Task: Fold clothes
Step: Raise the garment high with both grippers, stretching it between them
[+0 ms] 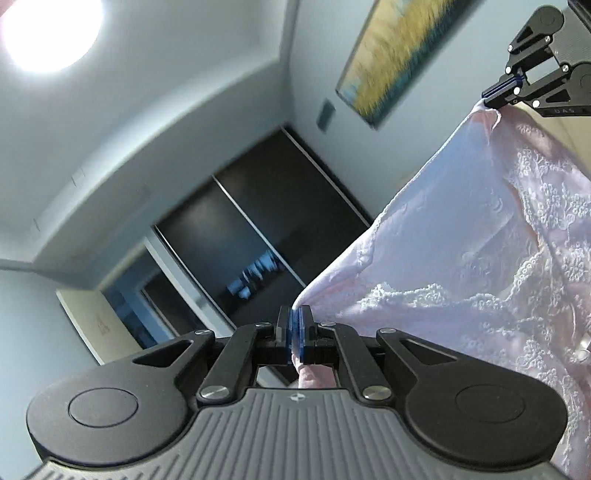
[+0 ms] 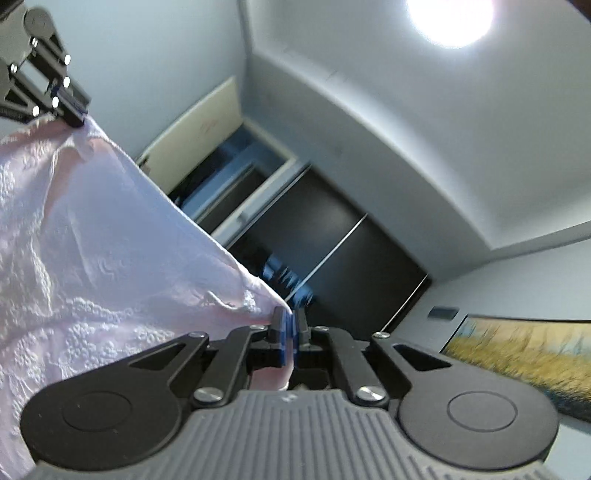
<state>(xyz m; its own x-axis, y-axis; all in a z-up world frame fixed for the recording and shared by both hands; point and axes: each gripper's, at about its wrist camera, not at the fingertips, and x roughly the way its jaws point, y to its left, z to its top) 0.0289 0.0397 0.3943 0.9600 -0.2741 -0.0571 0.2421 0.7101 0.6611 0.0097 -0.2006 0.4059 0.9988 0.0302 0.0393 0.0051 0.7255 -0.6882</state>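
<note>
A: Where's the garment rn?

B: I'm holding the pink lace garment (image 1: 480,236) up in the air, stretched between both grippers, cameras tilting toward the ceiling lamp (image 1: 51,33). Left gripper (image 1: 295,328) is pinching one top corner, fingers together on the cloth; right gripper (image 2: 290,330) is doing the same on the other corner.

A: Tips for this step?

B: I'm judging it's the spread-out before a fold, so I'm keeping the top edge taut and level and both pinches firm; lace looks slippery, could slide out.

A: Any diffs btw views?

B: Left wrist view is showing the right gripper (image 1: 504,92) up by the painting (image 1: 402,51). Right wrist view is showing the left one (image 2: 72,107), well away from the painting (image 2: 524,354). No bench visible in either.
</note>
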